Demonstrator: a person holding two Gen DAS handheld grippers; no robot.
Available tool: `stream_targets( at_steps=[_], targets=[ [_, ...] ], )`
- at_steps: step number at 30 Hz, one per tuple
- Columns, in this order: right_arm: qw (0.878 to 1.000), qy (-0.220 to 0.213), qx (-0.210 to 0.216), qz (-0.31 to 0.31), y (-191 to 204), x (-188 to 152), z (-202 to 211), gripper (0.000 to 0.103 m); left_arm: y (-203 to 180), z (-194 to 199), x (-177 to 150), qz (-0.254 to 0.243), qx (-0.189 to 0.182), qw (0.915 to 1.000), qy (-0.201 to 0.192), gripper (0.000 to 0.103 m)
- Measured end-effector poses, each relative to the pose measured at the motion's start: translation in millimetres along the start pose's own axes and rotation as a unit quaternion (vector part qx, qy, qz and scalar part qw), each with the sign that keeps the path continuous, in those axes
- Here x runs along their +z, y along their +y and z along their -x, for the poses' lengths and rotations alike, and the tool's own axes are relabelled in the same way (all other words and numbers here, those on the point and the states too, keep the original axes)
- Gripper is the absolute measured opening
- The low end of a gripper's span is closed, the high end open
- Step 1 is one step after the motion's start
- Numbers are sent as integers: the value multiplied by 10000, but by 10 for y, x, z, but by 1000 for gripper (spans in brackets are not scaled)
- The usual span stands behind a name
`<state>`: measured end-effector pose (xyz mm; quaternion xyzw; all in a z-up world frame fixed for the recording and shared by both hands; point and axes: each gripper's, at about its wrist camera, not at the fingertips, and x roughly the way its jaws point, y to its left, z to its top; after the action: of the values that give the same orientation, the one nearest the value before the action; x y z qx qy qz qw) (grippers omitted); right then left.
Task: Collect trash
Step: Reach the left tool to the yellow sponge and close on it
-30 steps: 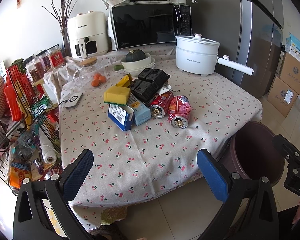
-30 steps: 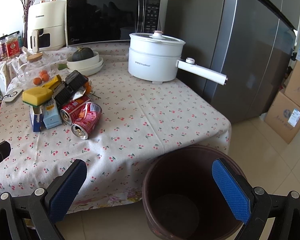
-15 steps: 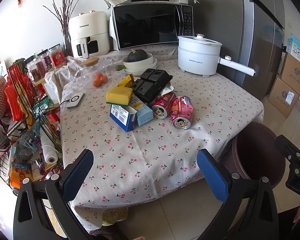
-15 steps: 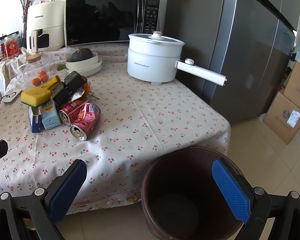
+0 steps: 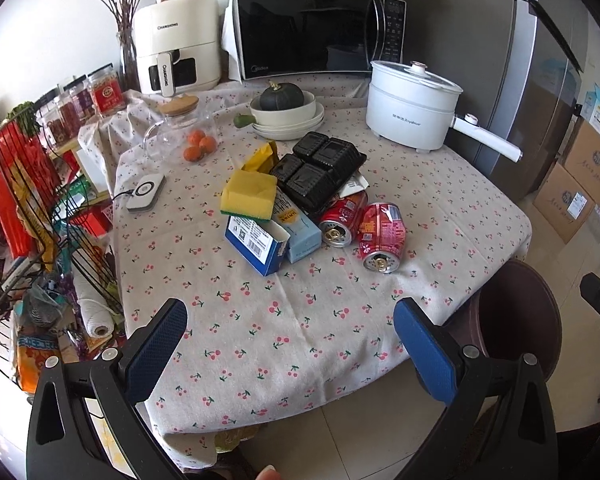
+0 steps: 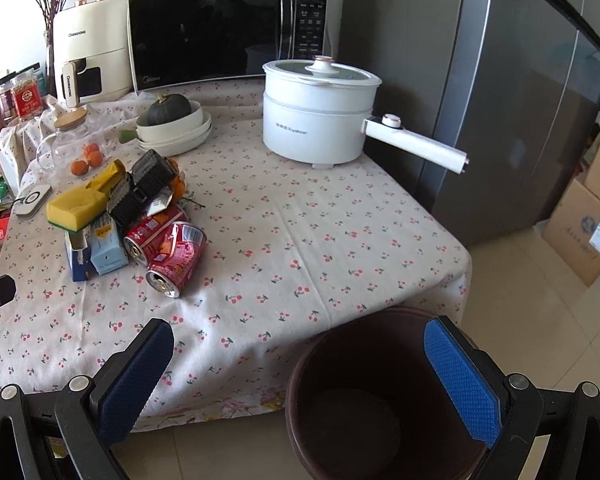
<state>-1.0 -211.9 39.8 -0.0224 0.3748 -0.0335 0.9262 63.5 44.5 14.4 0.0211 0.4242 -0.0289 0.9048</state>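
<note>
Grey fridge behind cloth-covered table; beige tiled floor.

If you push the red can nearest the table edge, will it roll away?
Probably a little. The red can lies on its side, so a sideways push could roll it. It looks dented, so it may wobble and stop soon. Its opened top suggests it is empty, likely light and easily crushed.

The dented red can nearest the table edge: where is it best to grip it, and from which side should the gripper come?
Grip the dented red can across its round body, near the middle, coming from above. It lies on its side, its open end toward the table edge, and another can lies close on its left.
</note>
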Motion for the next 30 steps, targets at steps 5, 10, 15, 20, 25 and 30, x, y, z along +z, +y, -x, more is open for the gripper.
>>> stream_targets(
  at_steps=[5,10,15,20,25,30],
  targets=[
    [9993,224,309,-27,-16,273,-234,103,180,-484,312,53,87,9985,531,98],
    [9972,598,384,-243,-93,223,-699,103,320,-855,461,309,46,9984,470,97],
    [9917,1180,428,-271,-126,184,-1070,103,415,-1273,711,431,82,9974,577,97],
    [9940,1022,282,-270,-108,346,-1147,103,499,-1650,942,567,238,9955,716,97],
    [9924,1114,419,-310,-13,419,-1308,103,406,-1922,993,125,477,9952,840,97],
    [9912,1225,430,-264,93,426,-1453,103,395,-2018,930,29,575,9933,1005,70]
  ],
)
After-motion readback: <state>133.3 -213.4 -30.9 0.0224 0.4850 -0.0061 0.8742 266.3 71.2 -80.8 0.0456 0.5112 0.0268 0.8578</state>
